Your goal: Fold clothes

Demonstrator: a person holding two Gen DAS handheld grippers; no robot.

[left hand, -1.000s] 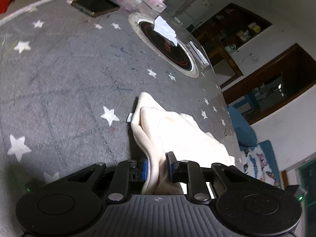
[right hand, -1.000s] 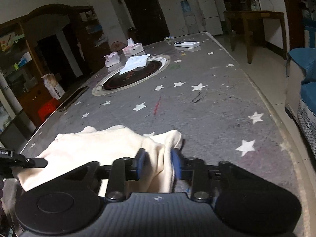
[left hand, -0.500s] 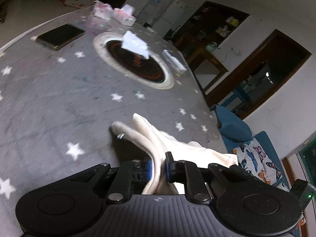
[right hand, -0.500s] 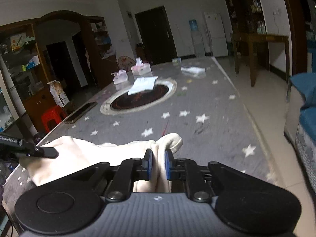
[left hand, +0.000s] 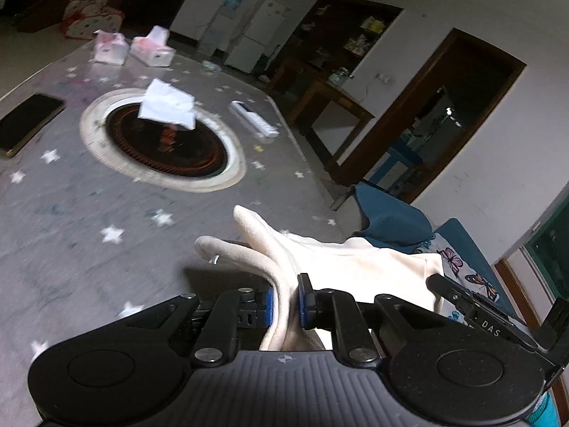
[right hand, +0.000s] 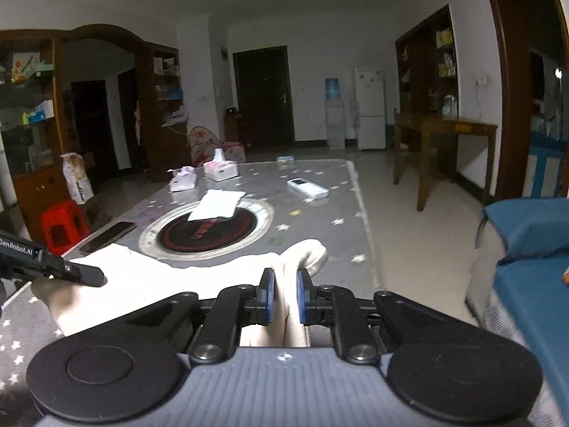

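Observation:
A cream garment (left hand: 330, 259) hangs stretched between both grippers above the near end of a grey star-patterned table (left hand: 71, 213). My left gripper (left hand: 284, 297) is shut on one bunched edge, its blue pads pressing the cloth. My right gripper (right hand: 285, 297) is shut on the opposite edge of the cream garment (right hand: 170, 281), which spans to the left in that view. The right gripper's body shows at the right of the left wrist view, and the left gripper's finger shows at the left of the right wrist view.
A round black hotplate (left hand: 163, 142) with white paper (left hand: 167, 106) on it sits mid-table. A phone (left hand: 25, 121), two tissue boxes (left hand: 153, 48) and a white remote (right hand: 307, 188) lie farther off. A blue seat (right hand: 530, 249) stands to the right, a red stool (right hand: 62, 224) to the left.
Both grippers closed tighter on the garment and rose, lifting it off the table. The views now look farther across the table and into the room.

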